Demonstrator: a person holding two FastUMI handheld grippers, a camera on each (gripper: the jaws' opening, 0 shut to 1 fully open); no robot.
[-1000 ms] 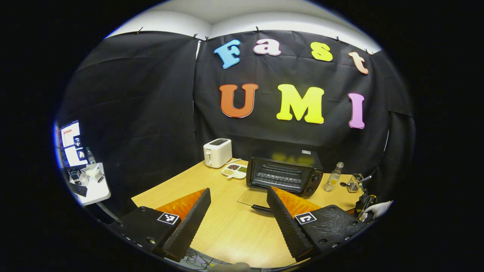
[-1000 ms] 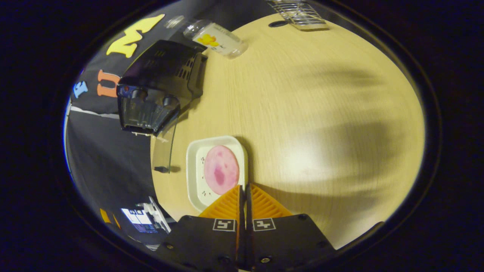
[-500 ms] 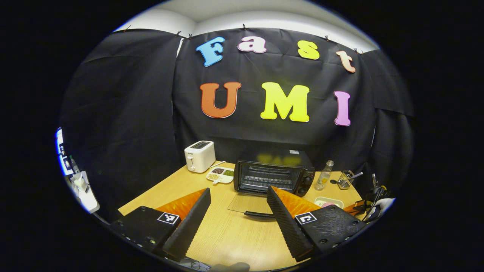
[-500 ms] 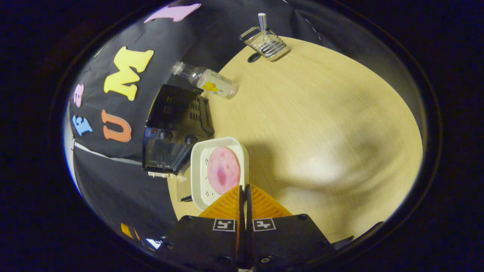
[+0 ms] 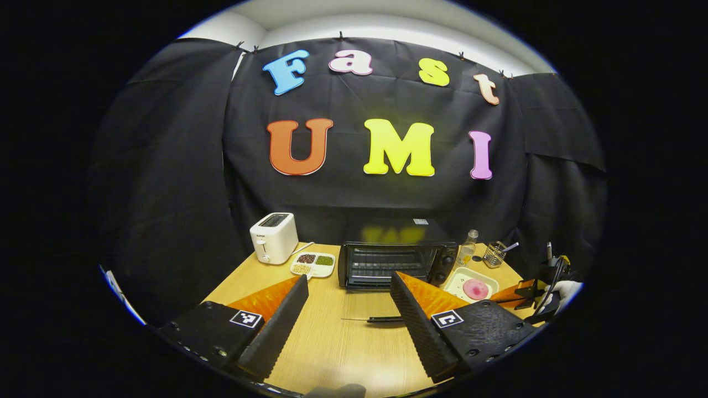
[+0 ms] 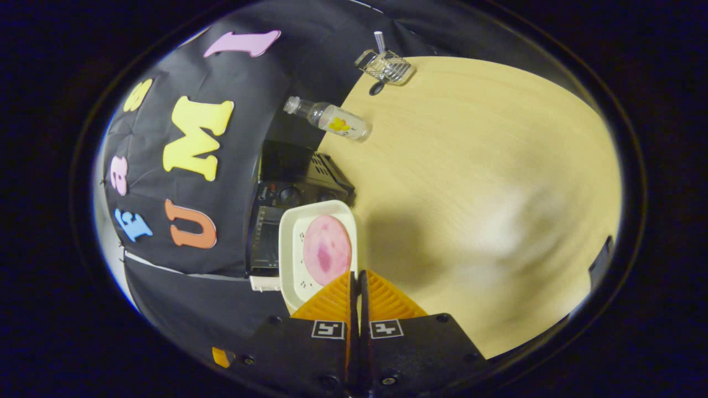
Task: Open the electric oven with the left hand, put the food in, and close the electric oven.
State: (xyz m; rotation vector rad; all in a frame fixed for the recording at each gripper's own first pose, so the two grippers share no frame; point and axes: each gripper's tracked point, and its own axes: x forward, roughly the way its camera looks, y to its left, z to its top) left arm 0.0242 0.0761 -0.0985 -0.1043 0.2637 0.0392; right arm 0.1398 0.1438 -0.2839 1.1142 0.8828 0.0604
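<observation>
The right gripper (image 6: 357,282) had its jaws closed on the tray (image 6: 293,260) rim, ham (image 6: 326,250) facing the open oven (image 5: 395,265); the left gripper (image 5: 348,301) jaws stood wide and empty.

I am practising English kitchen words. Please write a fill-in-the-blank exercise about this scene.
1. The door of the black electric oven is ____.
2. The right gripper is shut on the rim of the white tray that carries a round ____ slice of food.
3. The white toaster stands on the wooden ____.
4. The left gripper's fingers are ____.

Missing words: open; pink; table; open
</observation>
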